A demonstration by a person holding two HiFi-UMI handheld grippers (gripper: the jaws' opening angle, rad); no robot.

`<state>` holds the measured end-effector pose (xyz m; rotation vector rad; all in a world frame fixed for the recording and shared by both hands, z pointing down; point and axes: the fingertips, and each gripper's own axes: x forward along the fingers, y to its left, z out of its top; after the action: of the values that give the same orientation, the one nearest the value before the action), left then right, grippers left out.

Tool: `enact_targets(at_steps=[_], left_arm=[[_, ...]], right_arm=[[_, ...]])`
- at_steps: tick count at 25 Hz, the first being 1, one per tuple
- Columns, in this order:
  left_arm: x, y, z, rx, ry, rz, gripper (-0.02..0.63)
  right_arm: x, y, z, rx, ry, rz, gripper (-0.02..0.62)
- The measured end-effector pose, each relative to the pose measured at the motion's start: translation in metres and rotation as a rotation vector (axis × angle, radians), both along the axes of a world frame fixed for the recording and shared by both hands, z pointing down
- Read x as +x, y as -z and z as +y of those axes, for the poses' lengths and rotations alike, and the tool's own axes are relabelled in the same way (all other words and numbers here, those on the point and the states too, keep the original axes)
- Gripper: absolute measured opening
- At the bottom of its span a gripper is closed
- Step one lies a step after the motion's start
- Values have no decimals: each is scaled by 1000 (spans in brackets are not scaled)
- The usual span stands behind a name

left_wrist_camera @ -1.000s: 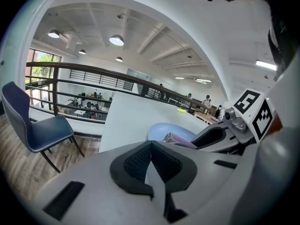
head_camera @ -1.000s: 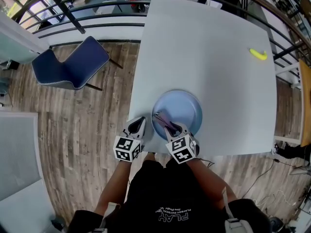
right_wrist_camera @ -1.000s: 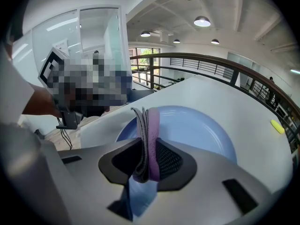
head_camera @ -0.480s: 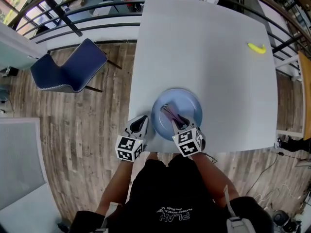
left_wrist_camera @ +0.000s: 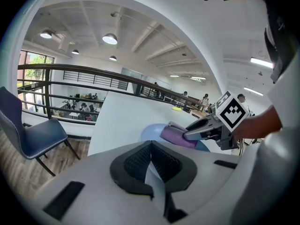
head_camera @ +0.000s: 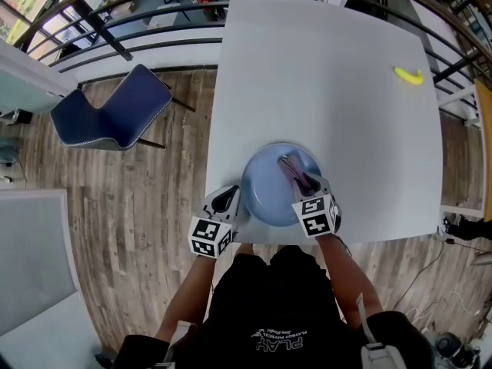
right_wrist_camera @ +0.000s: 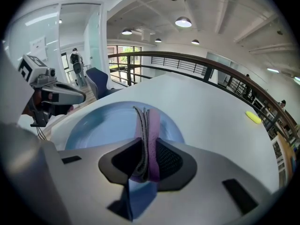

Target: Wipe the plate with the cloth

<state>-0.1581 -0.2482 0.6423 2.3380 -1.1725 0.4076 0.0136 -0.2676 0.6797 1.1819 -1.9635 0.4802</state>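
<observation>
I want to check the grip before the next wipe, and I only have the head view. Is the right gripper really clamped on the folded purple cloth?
Observer: Yes. In the right gripper view, the right gripper has its jaws shut on the folded purple cloth, which stands on edge between the pads.
Operator: And on the left side, is anything held?
Observer: No. The left gripper view shows the left gripper with its jaws together and nothing between them. The round light-blue plate lies ahead of it on the table, outside the jaws.
</observation>
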Motion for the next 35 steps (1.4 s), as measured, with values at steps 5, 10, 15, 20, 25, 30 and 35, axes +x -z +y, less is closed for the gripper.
enact_targets(at_steps=[5, 10, 15, 20, 25, 30, 35], left_arm=[[1, -1, 2, 0, -5, -9, 14], [1, -1, 3, -7, 0, -8, 14], [8, 1, 2, -4, 3, 5, 14], [8, -1, 8, -15, 4, 8, 14], [1, -3, 7, -10, 13, -19, 14], [-9, -5, 11, -20, 32, -23, 14], [-11, -8, 17, -30, 35, -25, 14]], right_arm=[[14, -1, -9, 14, -29, 15, 100], [26, -3, -12, 7, -67, -16, 100], [31, -1, -15, 9, -69, -27, 100], [26, 7, -7, 41, -84, -28, 100], [1, 15, 11, 36, -43, -66, 98], [-33, 20, 36, 15, 35, -108, 100], [-59, 15, 53, -19, 95, -144, 98]])
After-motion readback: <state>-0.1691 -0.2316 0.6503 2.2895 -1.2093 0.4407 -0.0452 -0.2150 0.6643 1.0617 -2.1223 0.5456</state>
